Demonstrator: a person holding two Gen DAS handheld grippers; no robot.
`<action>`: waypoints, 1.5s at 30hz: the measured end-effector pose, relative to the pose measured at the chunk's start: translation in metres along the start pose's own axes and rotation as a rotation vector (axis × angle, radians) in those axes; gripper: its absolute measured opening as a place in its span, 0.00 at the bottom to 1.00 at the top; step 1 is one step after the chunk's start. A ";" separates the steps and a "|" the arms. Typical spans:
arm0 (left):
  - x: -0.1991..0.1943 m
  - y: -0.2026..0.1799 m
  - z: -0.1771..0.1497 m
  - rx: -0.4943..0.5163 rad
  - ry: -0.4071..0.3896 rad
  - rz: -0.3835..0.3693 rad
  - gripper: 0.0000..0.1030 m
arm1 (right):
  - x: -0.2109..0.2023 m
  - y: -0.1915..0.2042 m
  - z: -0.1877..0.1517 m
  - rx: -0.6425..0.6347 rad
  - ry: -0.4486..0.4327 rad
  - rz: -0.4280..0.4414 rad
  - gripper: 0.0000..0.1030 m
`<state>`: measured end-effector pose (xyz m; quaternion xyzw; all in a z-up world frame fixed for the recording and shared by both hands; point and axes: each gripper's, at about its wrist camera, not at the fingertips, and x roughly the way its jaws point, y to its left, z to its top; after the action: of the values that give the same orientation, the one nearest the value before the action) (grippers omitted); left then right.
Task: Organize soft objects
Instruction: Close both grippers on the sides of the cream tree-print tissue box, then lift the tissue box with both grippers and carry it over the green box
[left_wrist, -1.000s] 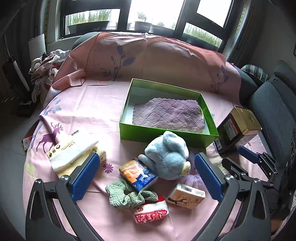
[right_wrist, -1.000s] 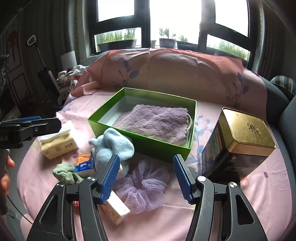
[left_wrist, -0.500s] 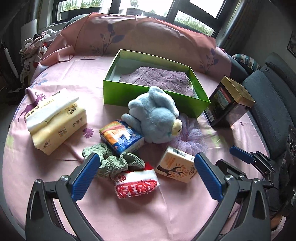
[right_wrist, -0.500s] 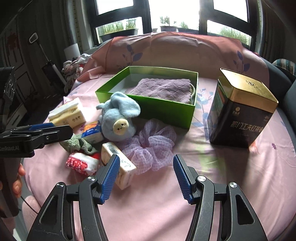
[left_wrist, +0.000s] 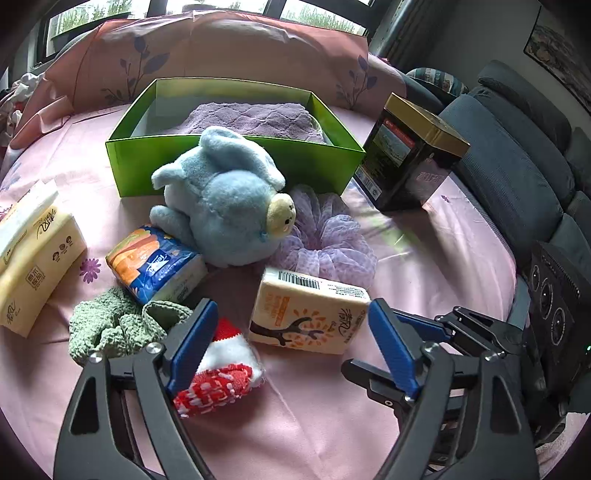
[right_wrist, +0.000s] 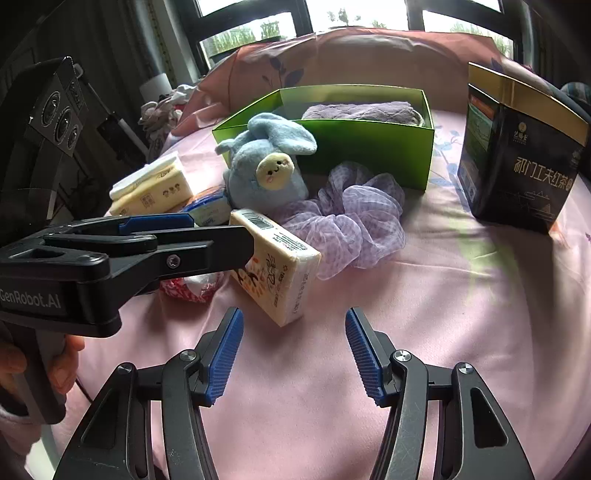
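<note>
A green box (left_wrist: 236, 162) (right_wrist: 369, 144) holds a purple towel (left_wrist: 251, 118). In front of it lie a blue plush toy (left_wrist: 221, 199) (right_wrist: 266, 166), a purple scrunchie (left_wrist: 328, 240) (right_wrist: 354, 221), a cream tissue pack (left_wrist: 306, 314) (right_wrist: 277, 269), an orange-blue tissue pack (left_wrist: 155, 262), a green knit cloth (left_wrist: 114, 325) and a red-white sock (left_wrist: 218, 376). My left gripper (left_wrist: 288, 347) is open, low over the sock and the cream pack. My right gripper (right_wrist: 293, 354) is open and empty, just short of the cream pack.
A black-and-gold tea tin (left_wrist: 410, 155) (right_wrist: 517, 147) stands right of the box. A large yellow tissue pack (left_wrist: 29, 251) (right_wrist: 151, 188) lies at the left. A dark sofa (left_wrist: 517, 158) borders the pink-covered table (left_wrist: 424, 258) on the right.
Both grippers have moved forward and down toward the pile of objects. The left gripper now reaches over the sock. Both stay open.
</note>
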<state>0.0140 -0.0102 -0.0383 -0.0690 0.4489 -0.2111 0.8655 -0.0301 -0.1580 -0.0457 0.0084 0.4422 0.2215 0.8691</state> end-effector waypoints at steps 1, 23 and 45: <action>0.003 0.000 0.001 0.003 0.007 -0.009 0.71 | 0.001 0.000 0.001 0.006 -0.001 0.008 0.53; 0.018 0.009 0.002 -0.022 0.046 -0.115 0.42 | 0.020 -0.005 0.006 0.029 0.024 0.076 0.29; -0.071 -0.026 0.027 0.034 -0.165 -0.060 0.42 | -0.051 0.021 0.039 -0.072 -0.149 0.122 0.28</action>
<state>-0.0085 -0.0049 0.0386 -0.0850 0.3700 -0.2381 0.8940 -0.0342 -0.1521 0.0216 0.0205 0.3665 0.2886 0.8843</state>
